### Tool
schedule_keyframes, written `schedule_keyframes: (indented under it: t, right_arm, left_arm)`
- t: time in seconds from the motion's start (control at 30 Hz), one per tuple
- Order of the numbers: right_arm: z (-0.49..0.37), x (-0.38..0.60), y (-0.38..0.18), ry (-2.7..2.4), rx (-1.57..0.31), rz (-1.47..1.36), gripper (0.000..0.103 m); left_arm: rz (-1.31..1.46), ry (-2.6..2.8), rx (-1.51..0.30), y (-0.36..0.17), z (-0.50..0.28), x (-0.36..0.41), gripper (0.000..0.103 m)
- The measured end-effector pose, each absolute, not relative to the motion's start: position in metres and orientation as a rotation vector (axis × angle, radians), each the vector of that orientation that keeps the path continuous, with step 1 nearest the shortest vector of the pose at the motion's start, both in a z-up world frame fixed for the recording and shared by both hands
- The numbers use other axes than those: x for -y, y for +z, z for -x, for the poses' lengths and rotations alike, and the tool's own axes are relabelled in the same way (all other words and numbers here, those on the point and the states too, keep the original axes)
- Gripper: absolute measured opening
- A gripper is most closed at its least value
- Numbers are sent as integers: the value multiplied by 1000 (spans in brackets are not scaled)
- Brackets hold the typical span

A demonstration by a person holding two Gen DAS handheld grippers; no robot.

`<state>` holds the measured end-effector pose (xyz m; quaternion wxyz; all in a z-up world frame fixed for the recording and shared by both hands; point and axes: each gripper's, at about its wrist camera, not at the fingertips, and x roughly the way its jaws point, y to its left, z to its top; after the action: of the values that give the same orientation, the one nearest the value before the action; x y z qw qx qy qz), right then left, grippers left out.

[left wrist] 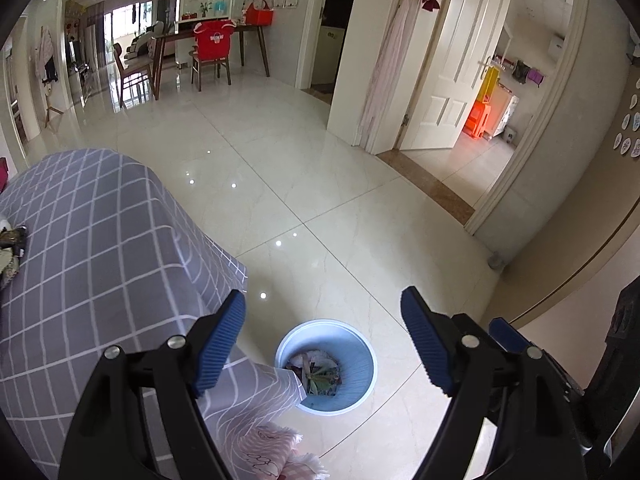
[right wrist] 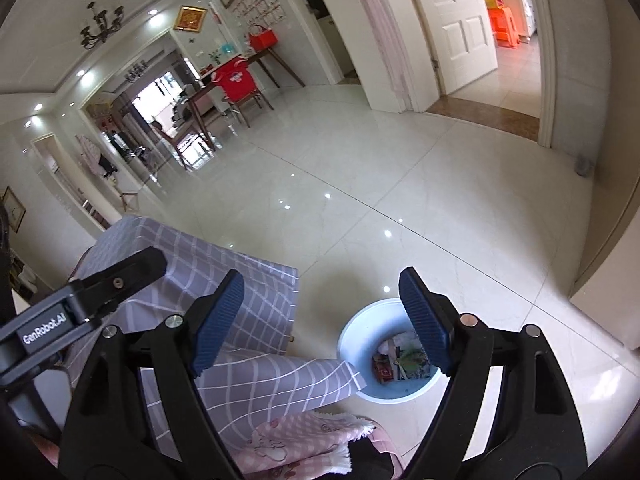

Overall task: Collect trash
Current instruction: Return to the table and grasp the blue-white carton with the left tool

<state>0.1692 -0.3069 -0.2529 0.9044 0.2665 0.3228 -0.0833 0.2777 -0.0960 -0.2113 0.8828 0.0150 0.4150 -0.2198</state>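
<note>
Trash bin (left wrist: 362, 364): pale blue, round, standing on the glossy tiled floor (left wrist: 320, 200) just beside the draped corner of the tabletop, holding crumpled wrappers and paper scraps (left wrist: 320, 374) at its bottom. Left gripper (left wrist: 324, 344) and right gripper (right wrist: 322, 320): both above the bin, angled down, jaws wide apart, nothing between them. Tabletop: covered by a grey checked cloth (left wrist: 100, 248), with a pink patterned fabric (right wrist: 288, 444) below its hanging edge.
</note>
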Motion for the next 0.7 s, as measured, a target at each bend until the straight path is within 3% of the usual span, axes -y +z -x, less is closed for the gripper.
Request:
schedule_keyframes:
  t: [0.27, 0.7]
  right_arm:
    - [-164, 248, -208, -51, -614, -482, 79]
    - [-202, 66, -175, 238, -636, -268, 79]
  left_arm:
    - [-1, -370, -771, -172, -252, 13, 82]
    - [152, -8, -713, -147, -224, -216, 84]
